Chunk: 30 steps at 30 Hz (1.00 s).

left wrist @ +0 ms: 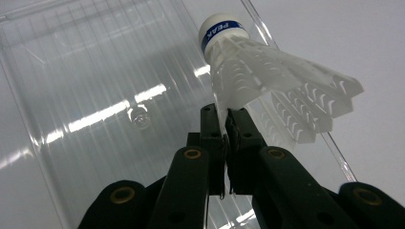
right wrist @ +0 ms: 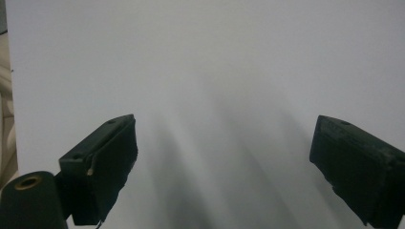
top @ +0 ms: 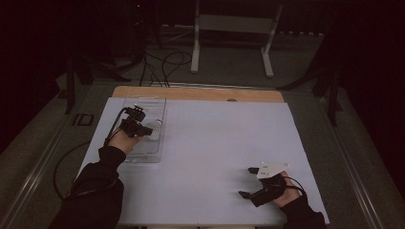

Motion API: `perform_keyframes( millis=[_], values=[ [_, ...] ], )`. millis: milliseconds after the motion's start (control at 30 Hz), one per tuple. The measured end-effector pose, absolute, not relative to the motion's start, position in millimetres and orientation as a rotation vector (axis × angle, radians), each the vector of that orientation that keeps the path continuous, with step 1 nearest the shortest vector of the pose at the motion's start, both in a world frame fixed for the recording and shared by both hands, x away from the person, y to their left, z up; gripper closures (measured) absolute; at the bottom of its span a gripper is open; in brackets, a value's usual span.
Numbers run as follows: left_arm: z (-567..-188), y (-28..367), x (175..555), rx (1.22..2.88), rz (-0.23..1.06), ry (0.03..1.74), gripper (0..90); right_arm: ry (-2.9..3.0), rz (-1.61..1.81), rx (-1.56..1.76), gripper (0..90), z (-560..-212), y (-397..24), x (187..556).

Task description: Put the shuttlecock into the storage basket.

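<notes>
Currently mid-carry: left gripper (left wrist: 224, 125) jaws pinched on shuttlecock (left wrist: 267, 76) skirt edge, held over clear tray (left wrist: 86, 76). Right gripper (right wrist: 224, 157) jaws wide, empty, resting on bench (top: 215, 143). Next, probably: lower into tray, release.
</notes>
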<state>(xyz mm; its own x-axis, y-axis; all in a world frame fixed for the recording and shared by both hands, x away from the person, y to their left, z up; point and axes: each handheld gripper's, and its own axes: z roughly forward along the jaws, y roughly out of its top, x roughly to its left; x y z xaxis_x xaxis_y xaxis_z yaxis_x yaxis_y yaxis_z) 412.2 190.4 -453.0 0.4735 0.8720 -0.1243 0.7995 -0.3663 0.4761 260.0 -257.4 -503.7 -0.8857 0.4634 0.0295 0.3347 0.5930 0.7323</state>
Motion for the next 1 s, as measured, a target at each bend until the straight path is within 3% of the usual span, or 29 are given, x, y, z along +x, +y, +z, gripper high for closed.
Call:
perform_keyframes(
  millis=[233, 333, 500, 533, 667, 700, 733, 1000],
  values=[
    [-454.8, 188.9, 411.6, 2.269, 0.205, 1.378, 83.3, 2.659, 1.171, 0.677, 8.7, -504.0, -257.6, 260.3],
    [-455.4, 188.0, 411.2, 2.276, 0.211, 1.368, 76.6, 2.662, 1.168, 0.676, 8.7, -504.1, -257.6, 260.3],
    [-452.3, 188.0, 410.4, 2.261, 0.243, 1.371, 49.3, 2.662, 1.168, 0.678, 8.7, -504.0, -257.8, 260.3],
    [-447.4, 188.4, 410.1, 2.231, 0.261, 1.392, 38.0, 2.663, 1.167, 0.677, 8.7, -504.0, -258.0, 260.4],
    [-437.9, 191.2, 408.1, 2.19, 0.236, 1.369, 21.5, 2.664, 1.164, 0.674, 8.7, -504.3, -257.9, 260.6],
    [-437.9, 191.2, 408.1, 2.19, 0.236, 1.369, 20.7, 2.664, 1.164, 0.674, 8.7, -504.3, -257.9, 260.6],
    [-434.3, 190.1, 405.9, 2.191, 0.217, 1.336, 14.4, 2.665, 1.16, 0.673, 8.8, -504.4, -257.6, 260.6],
    [-427.2, 182.0, 397.9, 2.21, 0.232, 1.25, 0.1, 2.665, 1.165, 0.675, 8.8, -504.2, -257.4, 260.3]
  ],
)
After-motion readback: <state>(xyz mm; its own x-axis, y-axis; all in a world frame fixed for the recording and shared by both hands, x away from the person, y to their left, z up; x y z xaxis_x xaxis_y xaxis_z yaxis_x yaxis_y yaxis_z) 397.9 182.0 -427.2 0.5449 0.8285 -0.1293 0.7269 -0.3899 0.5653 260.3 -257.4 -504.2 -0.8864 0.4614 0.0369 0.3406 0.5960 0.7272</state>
